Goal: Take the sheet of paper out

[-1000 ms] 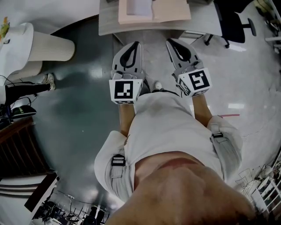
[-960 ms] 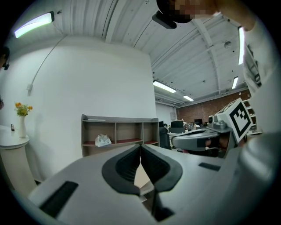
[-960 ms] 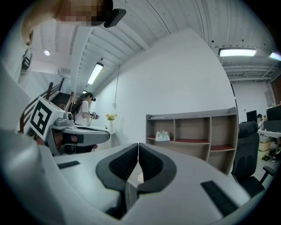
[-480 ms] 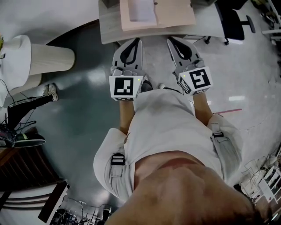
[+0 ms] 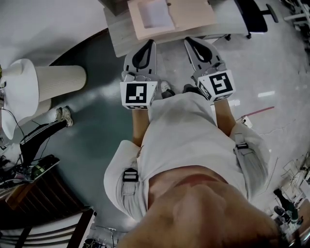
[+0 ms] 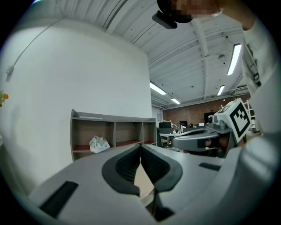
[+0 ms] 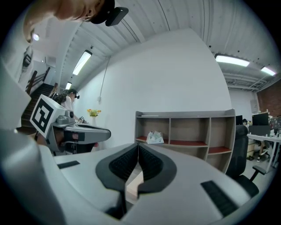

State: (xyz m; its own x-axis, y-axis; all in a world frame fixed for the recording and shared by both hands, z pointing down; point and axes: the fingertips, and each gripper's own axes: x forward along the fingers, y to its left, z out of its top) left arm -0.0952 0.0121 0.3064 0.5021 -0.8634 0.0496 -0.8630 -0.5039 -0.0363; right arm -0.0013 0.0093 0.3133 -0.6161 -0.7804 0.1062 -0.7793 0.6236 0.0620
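Looking down, I saw the bench [image 5: 117, 38] ahead carrying a pink folder [image 5: 193, 14], the sheet of paper [image 5: 156, 13] lying on it. My left tongs [image 5: 151, 43] and right tongs [image 5: 187, 40] were closed on nothing, near its edge.

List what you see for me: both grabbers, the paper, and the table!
left gripper: shut, holding nothing, pointing toward the table
right gripper: shut, holding nothing, beside the left one
sheet of paper: white, lying on the peach folder's left half
peach folder: flat on the table
table: just ahead of both grippers
task: paper not yet touched
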